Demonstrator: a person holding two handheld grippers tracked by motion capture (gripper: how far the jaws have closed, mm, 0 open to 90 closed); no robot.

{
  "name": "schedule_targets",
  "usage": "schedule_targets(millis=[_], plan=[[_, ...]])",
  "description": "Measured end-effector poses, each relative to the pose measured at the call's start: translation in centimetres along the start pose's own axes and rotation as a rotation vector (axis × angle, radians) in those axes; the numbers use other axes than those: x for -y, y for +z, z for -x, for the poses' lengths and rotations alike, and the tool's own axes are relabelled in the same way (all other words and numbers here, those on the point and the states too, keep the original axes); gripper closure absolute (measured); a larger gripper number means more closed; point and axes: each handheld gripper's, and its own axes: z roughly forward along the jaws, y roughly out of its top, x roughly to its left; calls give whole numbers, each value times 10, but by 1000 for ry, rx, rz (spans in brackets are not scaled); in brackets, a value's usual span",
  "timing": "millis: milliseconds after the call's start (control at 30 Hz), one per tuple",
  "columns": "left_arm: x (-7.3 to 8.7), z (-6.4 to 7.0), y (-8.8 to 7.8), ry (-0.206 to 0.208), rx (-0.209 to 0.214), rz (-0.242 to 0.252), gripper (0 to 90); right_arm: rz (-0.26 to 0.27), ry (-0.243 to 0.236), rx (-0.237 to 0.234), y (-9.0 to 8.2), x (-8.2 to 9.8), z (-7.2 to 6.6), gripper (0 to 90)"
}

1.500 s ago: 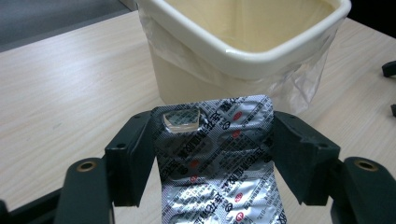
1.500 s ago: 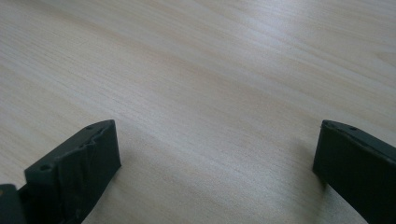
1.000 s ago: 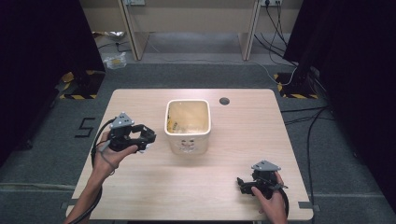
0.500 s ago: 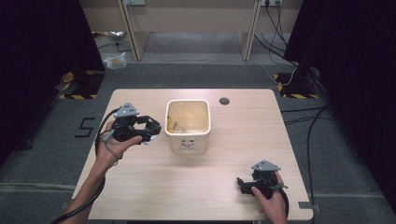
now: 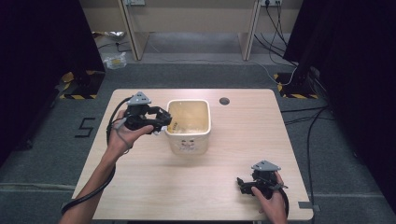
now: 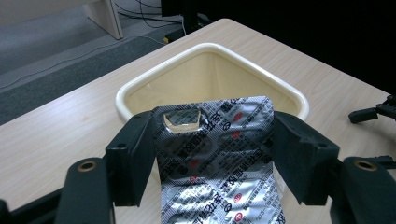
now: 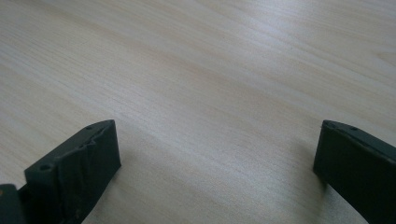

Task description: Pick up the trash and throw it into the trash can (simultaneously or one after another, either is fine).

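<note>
one blister pack clamped in left gripper, beside tub

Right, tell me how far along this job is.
Done: the left tongs are shut on a silver blister pack, lifted and brought to the rim of the cream bin. In hand: carrying the pack over the opening. Left: letting go so it drops inside, probably. The right tongs rest open on the table, holding nothing.
</note>
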Motion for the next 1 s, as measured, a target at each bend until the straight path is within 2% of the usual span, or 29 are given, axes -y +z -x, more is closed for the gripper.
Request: schedule_targets(millis=[300, 767, 1000], plan=[[-11, 4, 26, -7, 26, -4, 333, 2, -2, 0, 0, 0, 0, 7], [-21, 6, 44, 3, 16, -15, 334, 2, -4, -2, 0, 0, 0, 7], [-25, 10, 61, 9, 22, -30, 334, 1, -1, -4, 0, 0, -1, 7]])
